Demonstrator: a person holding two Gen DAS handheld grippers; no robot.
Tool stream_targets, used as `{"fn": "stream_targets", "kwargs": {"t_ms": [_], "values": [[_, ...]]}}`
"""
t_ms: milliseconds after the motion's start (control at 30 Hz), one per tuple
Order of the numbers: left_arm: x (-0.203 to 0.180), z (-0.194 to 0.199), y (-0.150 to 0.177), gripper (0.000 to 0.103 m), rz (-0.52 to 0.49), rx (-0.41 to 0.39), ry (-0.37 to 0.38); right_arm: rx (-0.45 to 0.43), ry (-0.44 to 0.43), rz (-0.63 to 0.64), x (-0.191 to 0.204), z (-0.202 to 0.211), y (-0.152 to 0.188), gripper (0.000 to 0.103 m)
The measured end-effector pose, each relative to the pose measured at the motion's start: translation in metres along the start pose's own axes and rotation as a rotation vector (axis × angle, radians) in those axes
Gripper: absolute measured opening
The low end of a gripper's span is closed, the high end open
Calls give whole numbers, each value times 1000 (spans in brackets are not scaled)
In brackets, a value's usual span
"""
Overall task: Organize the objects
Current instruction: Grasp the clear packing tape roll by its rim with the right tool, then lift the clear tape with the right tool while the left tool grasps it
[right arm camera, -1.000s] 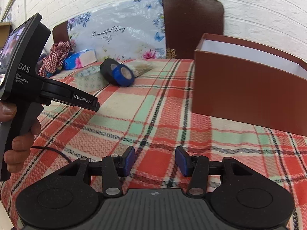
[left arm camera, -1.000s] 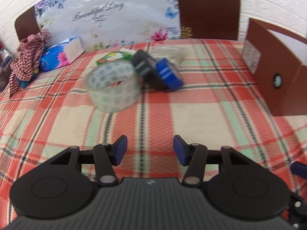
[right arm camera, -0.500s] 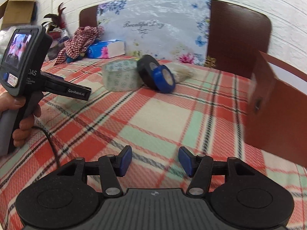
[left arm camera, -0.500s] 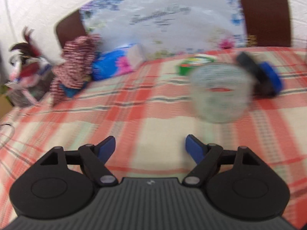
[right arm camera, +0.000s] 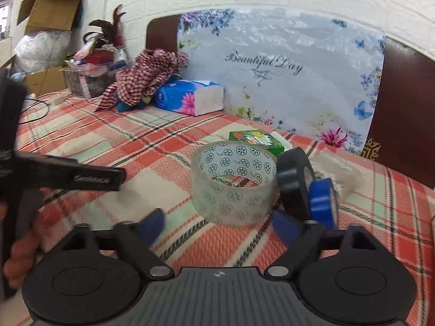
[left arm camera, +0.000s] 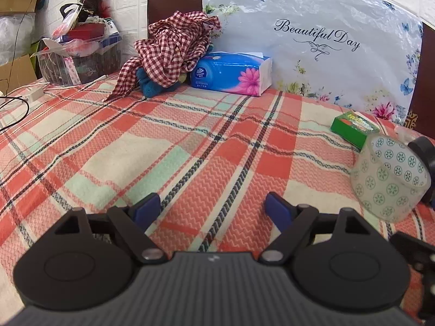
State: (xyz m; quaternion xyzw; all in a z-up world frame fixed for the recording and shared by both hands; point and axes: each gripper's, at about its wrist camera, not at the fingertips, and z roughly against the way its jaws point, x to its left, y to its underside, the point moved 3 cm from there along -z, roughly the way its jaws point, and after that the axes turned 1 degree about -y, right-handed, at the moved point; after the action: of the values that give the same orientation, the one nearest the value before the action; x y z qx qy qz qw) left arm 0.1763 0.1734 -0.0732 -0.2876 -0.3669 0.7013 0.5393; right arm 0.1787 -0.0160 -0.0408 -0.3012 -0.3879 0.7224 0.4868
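Both grippers swung leftward since a second ago, left gripper (left arm camera: 210, 207) spread wide over bare plaid cloth (left arm camera: 190, 141), right gripper (right arm camera: 217, 224) opening, empty, just short of clear tape roll (right arm camera: 233, 184), black tape roll (right arm camera: 293, 182) and blue tape roll (right arm camera: 323, 203) leaning beside it.

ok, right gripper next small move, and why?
Probably ease the right gripper forward so its fingers straddle the clear tape roll. Its jaws are opening with nothing between them yet, and the roll lies just ahead, with the black tape roll close against its right side.
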Motion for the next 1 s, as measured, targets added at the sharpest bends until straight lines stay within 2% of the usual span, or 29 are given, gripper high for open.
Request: {"fn": "stream_targets", "kwargs": {"t_ms": [100,167,233,267,433,667,800,900,1000], "values": [[2,1,2,85,4,-5,8,27,26,-6,1,-24,-7,91],[2,1,2,85,6,-7,12,18,46,-21,-1,-33,-13,96],[1,1,2,85,4,-9,17,12,66,-11,0,-42,-18,98],[1,1,2,85,4,-9,18,28,80,0,1,-49,-20,91],[1,0,2,85,6,-8,18,36,46,-30,-8,-43,-13,89],[-1,0,2,85,-6,-4,11,50,-1,0,-12,28,33,90],[-3,-1,2,86,-23,1,0,62,13,-16,-28,81,68,90],[-8,1,3,86,-52,2,-17,74,68,-47,-45,117,92,89],[-20,7,4,86,-117,-1,-61,86,176,-98,-70,150,114,89]]}}
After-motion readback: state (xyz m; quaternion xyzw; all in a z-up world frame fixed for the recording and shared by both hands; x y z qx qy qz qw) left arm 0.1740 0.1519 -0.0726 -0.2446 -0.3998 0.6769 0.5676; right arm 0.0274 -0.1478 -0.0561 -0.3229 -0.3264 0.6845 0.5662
